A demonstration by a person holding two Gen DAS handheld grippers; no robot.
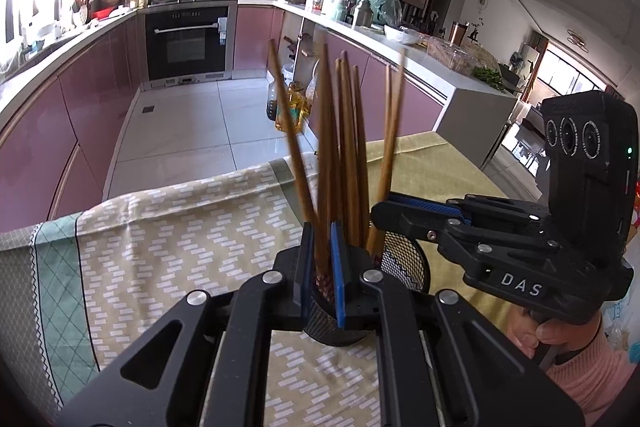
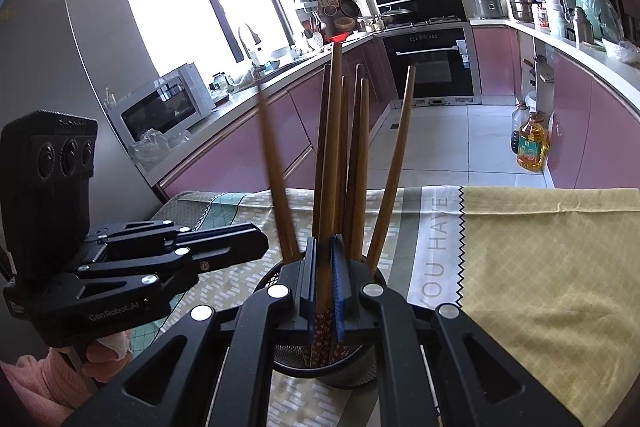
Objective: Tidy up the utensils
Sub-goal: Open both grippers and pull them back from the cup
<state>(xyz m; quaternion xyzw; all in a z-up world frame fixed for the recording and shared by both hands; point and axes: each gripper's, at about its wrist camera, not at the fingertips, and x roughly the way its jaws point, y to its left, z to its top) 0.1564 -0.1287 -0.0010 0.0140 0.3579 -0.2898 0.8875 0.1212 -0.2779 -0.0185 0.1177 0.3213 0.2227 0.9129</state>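
Observation:
Several brown wooden chopsticks (image 1: pixel 348 147) stand upright in a black mesh holder (image 1: pixel 404 261) on the cloth-covered table. My left gripper (image 1: pixel 322 263) is shut on one chopstick (image 1: pixel 323 163) just above the holder's rim. My right gripper (image 2: pixel 325 271) is shut on another chopstick (image 2: pixel 333 155) with a patterned lower end, over the same holder (image 2: pixel 348 367). Each gripper shows in the other's view: the right one (image 1: pixel 384 215) comes in from the right, the left one (image 2: pixel 256 241) from the left. The holder's inside is mostly hidden.
A tablecloth (image 1: pixel 160 243) with a beige brick pattern, a green band and a yellow part (image 2: pixel 552 267) covers the table. Beyond its far edge lie the tiled kitchen floor, pink cabinets, an oven (image 1: pixel 188 39) and oil bottles (image 2: pixel 530 143).

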